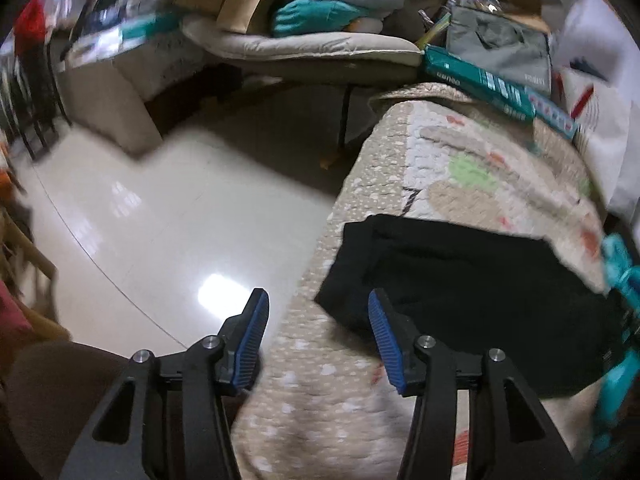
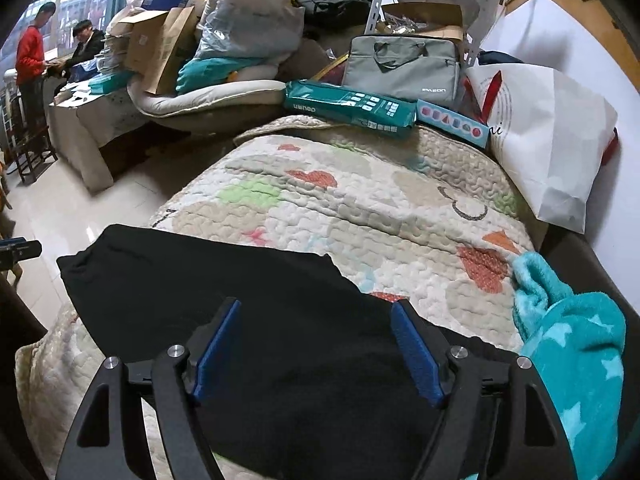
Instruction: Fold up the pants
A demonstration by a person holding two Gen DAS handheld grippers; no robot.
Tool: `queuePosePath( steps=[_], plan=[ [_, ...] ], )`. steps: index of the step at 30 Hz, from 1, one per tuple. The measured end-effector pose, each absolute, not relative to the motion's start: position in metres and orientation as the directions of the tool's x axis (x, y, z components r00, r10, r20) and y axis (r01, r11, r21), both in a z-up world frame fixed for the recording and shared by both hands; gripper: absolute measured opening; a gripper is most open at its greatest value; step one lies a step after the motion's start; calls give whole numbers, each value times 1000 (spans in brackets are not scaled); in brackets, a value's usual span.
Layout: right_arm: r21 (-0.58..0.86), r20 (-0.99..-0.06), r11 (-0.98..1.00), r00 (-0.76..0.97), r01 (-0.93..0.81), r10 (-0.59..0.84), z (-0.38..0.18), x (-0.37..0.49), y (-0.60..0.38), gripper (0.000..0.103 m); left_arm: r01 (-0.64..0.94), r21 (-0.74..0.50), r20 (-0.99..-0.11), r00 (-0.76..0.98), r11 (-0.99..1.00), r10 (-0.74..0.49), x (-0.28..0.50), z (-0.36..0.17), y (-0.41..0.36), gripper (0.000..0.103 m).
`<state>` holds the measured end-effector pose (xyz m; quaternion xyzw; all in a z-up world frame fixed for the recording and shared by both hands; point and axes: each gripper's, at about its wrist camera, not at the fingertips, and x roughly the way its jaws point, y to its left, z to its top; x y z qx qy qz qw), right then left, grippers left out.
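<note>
Lying flat and dark on the patterned quilt [image 2: 360,208], the black pants [image 2: 248,320] look already doubled into a compact block, with one corner reaching toward the quilt's edge above the shiny floor [image 1: 160,220]. That overhang is the worry: a careless tug could drag the whole bundle off the side. The left tongs [image 1: 316,312] hover spread and empty, one finger over bare quilt and the other above the cloth's near corner, so a closing bite here may catch only a single layer and peel the fold open. The right tongs [image 2: 316,320] hang spread wide over the middle of the fabric, gripping nothing. Just beside them on the right, a teal starred fleece [image 2: 576,344] crowds in and could get pinched along with the pants.
</note>
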<state>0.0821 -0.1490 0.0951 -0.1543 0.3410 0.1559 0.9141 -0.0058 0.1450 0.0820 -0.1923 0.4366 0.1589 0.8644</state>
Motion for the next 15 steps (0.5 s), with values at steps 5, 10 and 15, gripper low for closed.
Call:
queuePosePath(
  steps=[5,10,15],
  plan=[
    [-174,-672,911,721,-374,168,93,84,-156,82,-471,-342,-805,593,813,5,6,67,154,57],
    [-111,-719,924,671,-367,180,76,96,-163,82,-457,-391,-813,579,798,-67,12,39,145,57],
    [-45,-750,909,615,-414,244,71,107,-149,82,-527,-417,-839,536,740,-91,25,7,146,57]
  ],
)
